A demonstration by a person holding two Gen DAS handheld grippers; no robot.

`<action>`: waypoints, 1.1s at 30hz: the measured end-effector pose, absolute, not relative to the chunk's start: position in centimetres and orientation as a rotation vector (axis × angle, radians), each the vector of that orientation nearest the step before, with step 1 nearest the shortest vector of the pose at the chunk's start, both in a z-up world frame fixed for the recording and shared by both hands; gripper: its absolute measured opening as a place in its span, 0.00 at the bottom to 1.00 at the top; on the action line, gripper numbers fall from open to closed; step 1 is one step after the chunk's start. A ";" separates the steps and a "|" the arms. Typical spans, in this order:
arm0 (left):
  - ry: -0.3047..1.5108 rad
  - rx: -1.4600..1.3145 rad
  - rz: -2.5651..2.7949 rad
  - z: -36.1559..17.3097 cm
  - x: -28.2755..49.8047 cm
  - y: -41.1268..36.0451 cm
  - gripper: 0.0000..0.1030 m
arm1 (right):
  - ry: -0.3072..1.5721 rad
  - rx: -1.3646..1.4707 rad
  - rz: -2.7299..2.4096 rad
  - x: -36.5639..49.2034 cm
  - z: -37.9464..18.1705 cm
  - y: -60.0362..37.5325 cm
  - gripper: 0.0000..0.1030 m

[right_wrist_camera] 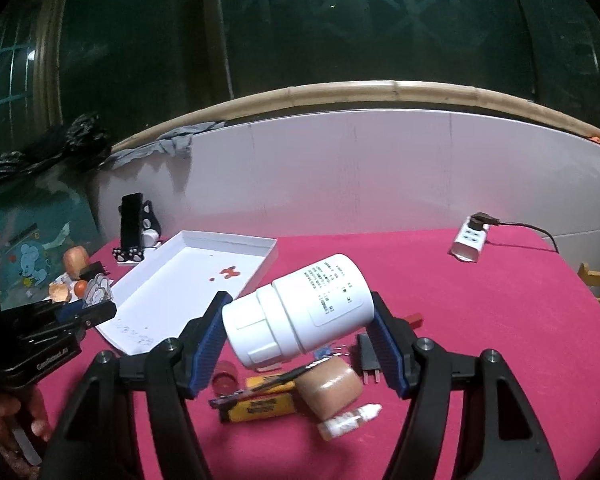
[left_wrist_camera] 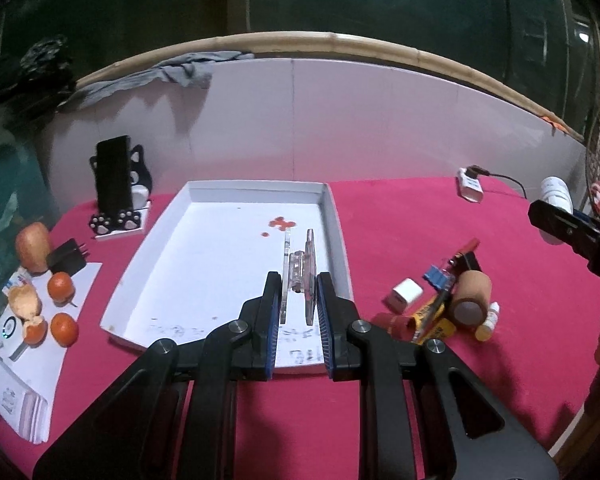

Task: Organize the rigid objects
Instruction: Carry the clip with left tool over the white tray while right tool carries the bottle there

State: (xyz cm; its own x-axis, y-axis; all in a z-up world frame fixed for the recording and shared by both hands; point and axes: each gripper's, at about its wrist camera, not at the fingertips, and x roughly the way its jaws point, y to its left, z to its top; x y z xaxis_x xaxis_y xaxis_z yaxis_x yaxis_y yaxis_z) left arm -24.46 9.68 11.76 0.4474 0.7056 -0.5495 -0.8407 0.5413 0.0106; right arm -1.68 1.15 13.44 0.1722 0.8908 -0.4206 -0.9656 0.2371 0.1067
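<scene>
Left tongs (left_wrist_camera: 299,296) clamp one clear acrylic stand (left_wrist_camera: 298,276) over the one white tray (left_wrist_camera: 336,216); right tongs (right_wrist_camera: 300,312), beside that tray, grip one white bottle (right_wrist_camera: 300,312).

Round table under a magenta cloth (left_wrist_camera: 440,240). Directly on it: white shallow tray (left_wrist_camera: 336,216) near the middle; paw-print phone stand (left_wrist_camera: 118,222) left of it, with a dark phone (left_wrist_camera: 112,174) upright; white paper sheet (left_wrist_camera: 60,320) at far left bearing 2 whole oranges (left_wrist_camera: 61,286), peel, an apple (left_wrist_camera: 33,246); white power strip (right_wrist_camera: 469,243) at back right; small clutter heap at right, including tan roll (right_wrist_camera: 328,386), yellow pack (right_wrist_camera: 260,404), dropper bottle (right_wrist_camera: 350,420).
</scene>
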 end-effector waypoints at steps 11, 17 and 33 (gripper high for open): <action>0.512 -0.309 1.024 11.9 -27.0 11.1 0.16 | 0.419 -0.243 1.372 -4.5 14.1 3.8 0.65; 0.508 -0.319 1.044 11.8 -28.0 11.7 0.16 | 0.429 -0.257 1.389 -5.5 13.9 4.9 0.65; 0.490 -0.311 1.107 13.8 -28.9 16.2 0.16 | 0.472 -0.254 1.423 -7.3 14.8 9.2 0.65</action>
